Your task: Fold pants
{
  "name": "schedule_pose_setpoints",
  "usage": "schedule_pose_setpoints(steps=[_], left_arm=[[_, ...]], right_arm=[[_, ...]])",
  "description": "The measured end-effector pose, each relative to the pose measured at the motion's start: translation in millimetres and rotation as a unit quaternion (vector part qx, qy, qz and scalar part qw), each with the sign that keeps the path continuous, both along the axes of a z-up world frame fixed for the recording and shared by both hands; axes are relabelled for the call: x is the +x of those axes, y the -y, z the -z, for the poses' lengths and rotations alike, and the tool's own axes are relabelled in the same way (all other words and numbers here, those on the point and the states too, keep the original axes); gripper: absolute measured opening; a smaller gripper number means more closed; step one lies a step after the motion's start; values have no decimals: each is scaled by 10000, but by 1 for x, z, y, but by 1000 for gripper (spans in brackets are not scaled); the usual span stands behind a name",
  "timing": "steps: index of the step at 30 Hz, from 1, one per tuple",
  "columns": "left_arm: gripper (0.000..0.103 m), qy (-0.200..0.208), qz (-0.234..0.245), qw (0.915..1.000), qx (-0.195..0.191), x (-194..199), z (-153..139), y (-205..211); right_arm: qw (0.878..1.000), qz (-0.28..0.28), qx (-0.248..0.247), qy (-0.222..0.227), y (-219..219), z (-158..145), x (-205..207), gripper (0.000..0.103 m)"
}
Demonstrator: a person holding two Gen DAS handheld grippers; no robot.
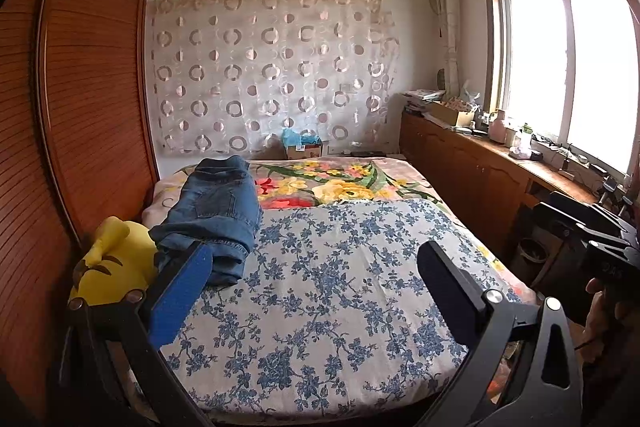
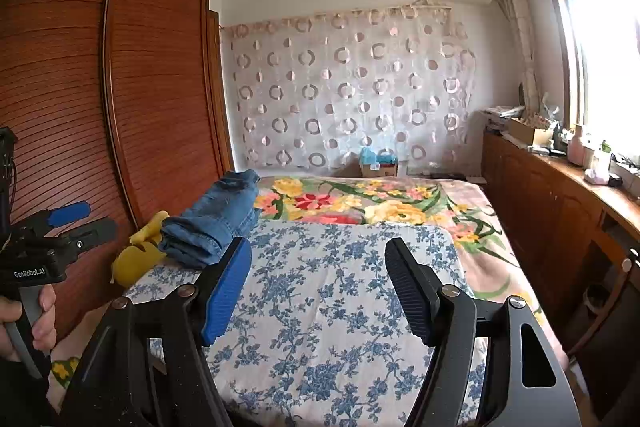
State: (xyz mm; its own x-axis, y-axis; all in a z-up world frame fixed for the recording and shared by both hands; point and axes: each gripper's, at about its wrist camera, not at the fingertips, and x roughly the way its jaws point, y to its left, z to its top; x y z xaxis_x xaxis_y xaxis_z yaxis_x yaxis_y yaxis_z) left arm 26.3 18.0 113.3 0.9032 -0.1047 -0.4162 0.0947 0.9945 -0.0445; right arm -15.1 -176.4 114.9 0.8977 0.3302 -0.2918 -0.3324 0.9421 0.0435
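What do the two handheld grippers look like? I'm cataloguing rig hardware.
Each of the left gripper and right gripper has a black angular frame with silver pivot bolts, one blue ribbed pad and one black ribbed pad. The left gripper's body reads "GenRobot.AI".

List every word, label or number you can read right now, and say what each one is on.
"GenRobot.AI": white print on the black body of the left gripper, seen in the right wrist view.
Label on the cardboard box behind the bed: too small to read.
Marking on the right gripper's body, left wrist view: too blurred.

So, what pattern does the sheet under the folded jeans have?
Blue flowers on white; the sheet shows best in the right wrist view.
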Motion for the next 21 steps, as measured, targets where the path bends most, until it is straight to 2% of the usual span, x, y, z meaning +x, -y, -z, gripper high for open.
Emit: schedule_pose_setpoints(steps=[21], left_arm=[[103, -24, -38, 10000, 33, 0, -1, -2]], right_arm=[[10000, -15, -3, -32, 4, -1, -1, 72]])
